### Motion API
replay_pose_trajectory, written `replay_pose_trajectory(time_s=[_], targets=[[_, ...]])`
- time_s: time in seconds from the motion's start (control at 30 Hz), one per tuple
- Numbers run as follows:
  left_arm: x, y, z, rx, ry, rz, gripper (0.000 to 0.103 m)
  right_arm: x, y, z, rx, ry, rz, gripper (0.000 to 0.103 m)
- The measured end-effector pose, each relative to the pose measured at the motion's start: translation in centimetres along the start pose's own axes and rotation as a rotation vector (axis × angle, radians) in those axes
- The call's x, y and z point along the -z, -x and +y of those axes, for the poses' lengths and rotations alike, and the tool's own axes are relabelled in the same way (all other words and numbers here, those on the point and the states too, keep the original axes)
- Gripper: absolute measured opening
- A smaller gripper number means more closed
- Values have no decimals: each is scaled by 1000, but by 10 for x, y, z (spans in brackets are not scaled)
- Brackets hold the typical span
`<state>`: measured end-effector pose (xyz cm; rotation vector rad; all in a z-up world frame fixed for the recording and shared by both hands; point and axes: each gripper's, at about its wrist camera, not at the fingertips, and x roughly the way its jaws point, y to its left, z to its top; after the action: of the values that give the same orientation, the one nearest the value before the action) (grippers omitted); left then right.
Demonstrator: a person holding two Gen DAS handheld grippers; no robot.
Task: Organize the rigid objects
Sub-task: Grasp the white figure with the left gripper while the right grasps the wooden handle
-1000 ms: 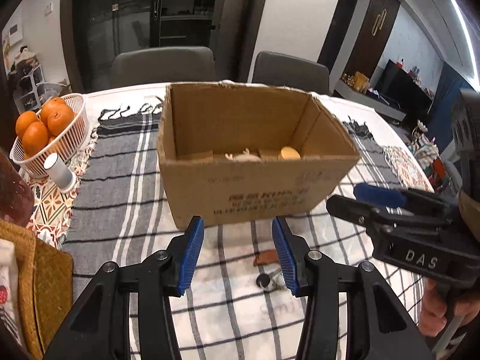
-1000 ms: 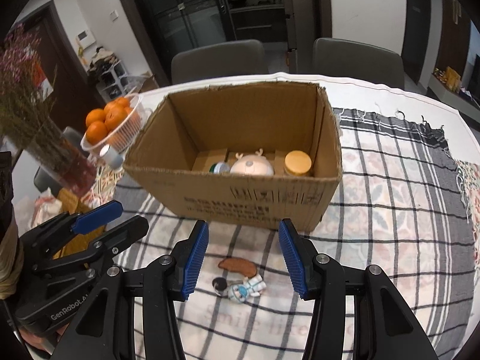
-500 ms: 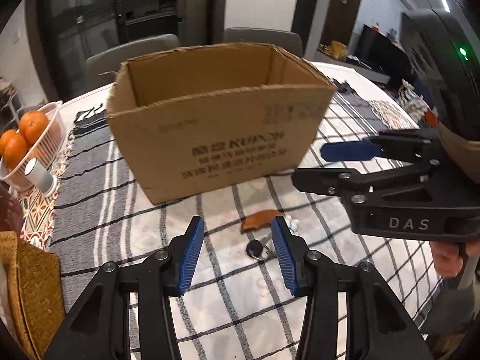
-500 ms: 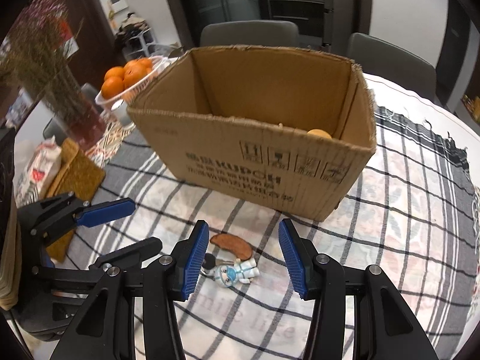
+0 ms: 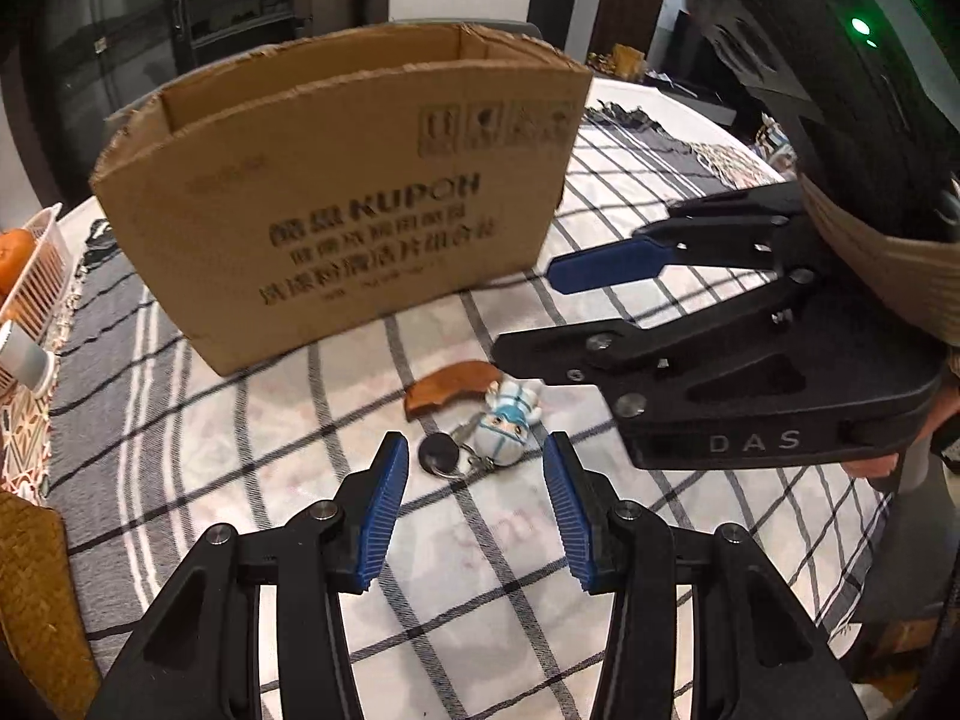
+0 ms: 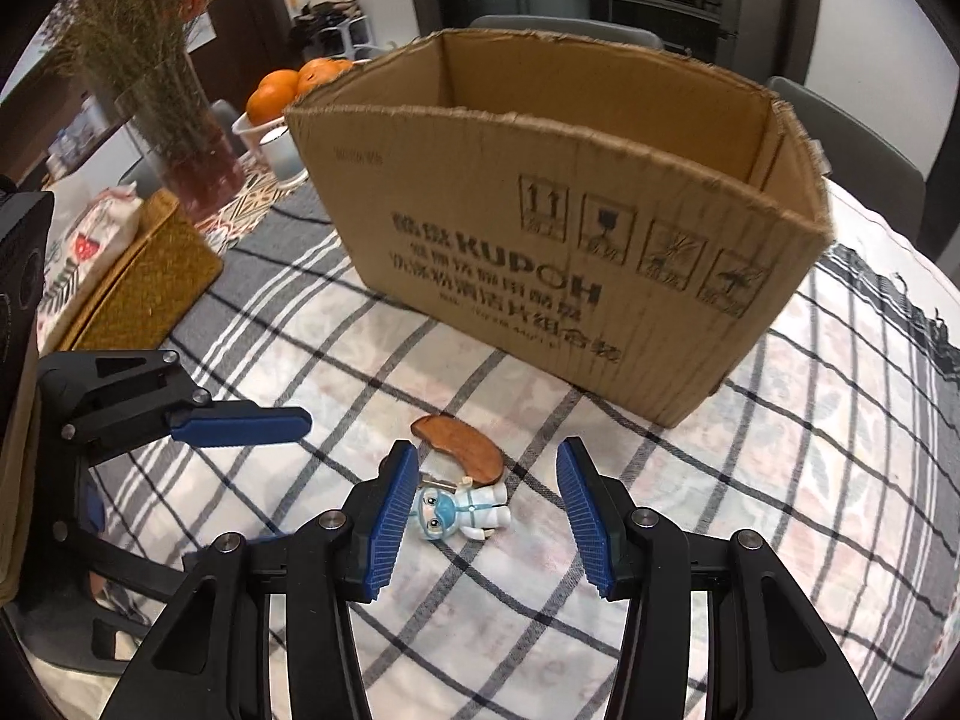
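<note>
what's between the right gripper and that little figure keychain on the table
Nothing visible. The right gripper is open with the small white and blue figure keychain lying on the checked tablecloth just ahead, near its left finger. The brown curved wooden piece lies beyond the figure, and the left gripper hovers nearby.

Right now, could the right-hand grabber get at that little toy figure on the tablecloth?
Probably yes. The right gripper is open, and the toy figure lies uncovered on the cloth between its fingers. The brown curved piece lies close behind it, and the left gripper stands off to the side.
</note>
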<state>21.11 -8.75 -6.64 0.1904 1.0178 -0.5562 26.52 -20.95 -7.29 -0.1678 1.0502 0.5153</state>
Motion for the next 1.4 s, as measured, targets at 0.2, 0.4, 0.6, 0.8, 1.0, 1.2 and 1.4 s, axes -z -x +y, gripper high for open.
replay_pose_trajectory(time_s=[0.2, 0.4, 0.6, 0.8, 1.0, 1.2, 1.4], targets=[[4, -13, 0, 57, -1, 26, 46, 3, -21, -4, -36, 13, 36, 48], [4, -28, -2, 118, -42, 47, 39, 5, -35, -3, -73, 59, 56, 47], [0, -42, -3, 133, -60, 48, 36, 6, -47, -4, -87, 86, 69, 41], [-1, -52, -5, 124, -79, 51, 35, 4, -59, -5, -104, 109, 82, 35], [0, -58, -13, 119, -102, 54, 33, 4, -67, -1, -116, 140, 103, 32], [-1, -70, -23, 109, -80, 55, 28, 4, -71, -1, -121, 124, 91, 26], [-1, -73, -22, 109, -71, 47, 28, 6, -68, -4, -123, 79, 77, 23]])
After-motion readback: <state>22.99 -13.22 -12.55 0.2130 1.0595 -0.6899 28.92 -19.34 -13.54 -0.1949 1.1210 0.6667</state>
